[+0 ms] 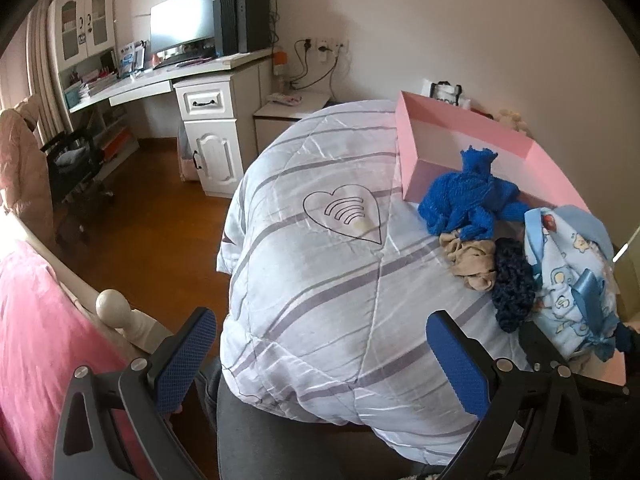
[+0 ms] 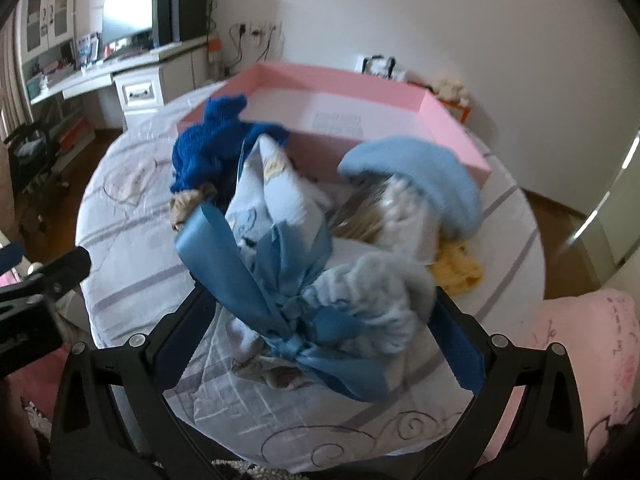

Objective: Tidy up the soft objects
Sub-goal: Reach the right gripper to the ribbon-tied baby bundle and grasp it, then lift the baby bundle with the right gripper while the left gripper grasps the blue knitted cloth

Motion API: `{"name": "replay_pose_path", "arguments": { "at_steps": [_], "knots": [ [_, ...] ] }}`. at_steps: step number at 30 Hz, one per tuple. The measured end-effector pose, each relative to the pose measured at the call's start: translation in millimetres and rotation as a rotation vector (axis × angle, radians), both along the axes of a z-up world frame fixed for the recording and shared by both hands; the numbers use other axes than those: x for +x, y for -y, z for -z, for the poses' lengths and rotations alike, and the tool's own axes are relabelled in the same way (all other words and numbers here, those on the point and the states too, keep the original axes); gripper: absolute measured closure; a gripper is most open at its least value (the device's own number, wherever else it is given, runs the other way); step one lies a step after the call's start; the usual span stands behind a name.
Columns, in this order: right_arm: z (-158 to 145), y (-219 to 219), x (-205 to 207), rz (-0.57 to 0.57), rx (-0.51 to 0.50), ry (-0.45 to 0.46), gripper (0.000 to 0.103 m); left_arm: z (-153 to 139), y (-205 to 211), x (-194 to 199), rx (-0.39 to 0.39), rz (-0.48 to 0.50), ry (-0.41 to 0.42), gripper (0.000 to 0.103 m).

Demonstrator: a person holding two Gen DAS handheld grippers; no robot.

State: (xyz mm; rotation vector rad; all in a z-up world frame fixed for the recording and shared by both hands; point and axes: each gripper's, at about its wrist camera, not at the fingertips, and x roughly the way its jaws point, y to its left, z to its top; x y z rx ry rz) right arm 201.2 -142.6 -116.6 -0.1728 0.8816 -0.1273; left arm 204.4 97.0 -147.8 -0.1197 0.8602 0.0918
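A pink box [image 1: 464, 120] lies open on the striped quilt [image 1: 320, 280]; it also shows in the right wrist view [image 2: 360, 84]. A bright blue knit piece [image 1: 472, 196] hangs over its near wall. Beside it lie a beige cloth [image 1: 472, 258], a dark blue knit piece [image 1: 514, 284] and a light blue printed garment with a satin ribbon [image 1: 576, 276]. My left gripper [image 1: 320, 354] is open and empty above the quilt. My right gripper [image 2: 320, 332] has its jaws around the ribboned garment [image 2: 296, 280], which looks lifted. A light blue hat [image 2: 432, 176] and a yellow cloth [image 2: 460, 268] lie behind.
A white desk [image 1: 192, 76] with a monitor [image 1: 180, 24] stands at the far left. A wooden floor [image 1: 160, 220] lies between desk and quilt. A pink blanket [image 1: 36, 332] and a white bedpost [image 1: 114, 306] are at near left. A pink pillow [image 2: 580, 344] is at near right.
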Motion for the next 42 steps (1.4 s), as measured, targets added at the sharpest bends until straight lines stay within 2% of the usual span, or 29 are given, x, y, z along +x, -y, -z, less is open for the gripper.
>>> {"name": "replay_pose_path", "arguments": {
  "at_steps": [2,7,10,15,21,24,28,37,42],
  "knots": [
    [-1.6,0.6,-1.1,0.008,-0.013,0.015,0.015,0.8,1.4,1.0,-0.002,0.01,-0.001,0.0],
    [-8.9,8.8,-6.7,-0.008,0.051,0.038,0.033,2.9,6.3,2.7,0.003,0.024,-0.01,0.0],
    [-12.4,7.4,-10.7,-0.028,0.045,0.039,0.038,1.4,9.3,1.8,0.008,0.031,-0.008,0.0],
    [-30.5,4.1,-23.7,-0.1,0.089,0.087,0.039,-2.2,12.7,-1.0,0.014,0.033,-0.001,0.0],
    [-67.8,18.9,-43.3,-0.113,0.171,0.196,0.039,-5.0,14.4,-3.6,0.012,0.031,-0.001,0.0],
    [-89.3,31.3,-55.7,-0.091,0.191,0.274,0.038,-7.8,17.1,-5.5,0.014,0.034,0.002,0.0],
    [-106.5,48.3,-67.6,-0.021,0.164,0.353,0.038,-11.9,24.0,-7.7,0.017,0.05,0.01,0.0],
    [-112.5,89.4,-73.6,0.088,0.181,0.383,0.038,-15.5,42.7,-2.5,0.025,0.088,0.006,0.0],
    [-102.1,107.7,-67.3,0.138,0.193,0.359,0.037,-23.0,51.0,11.8,0.019,0.097,0.02,0.0]
  ]
}}
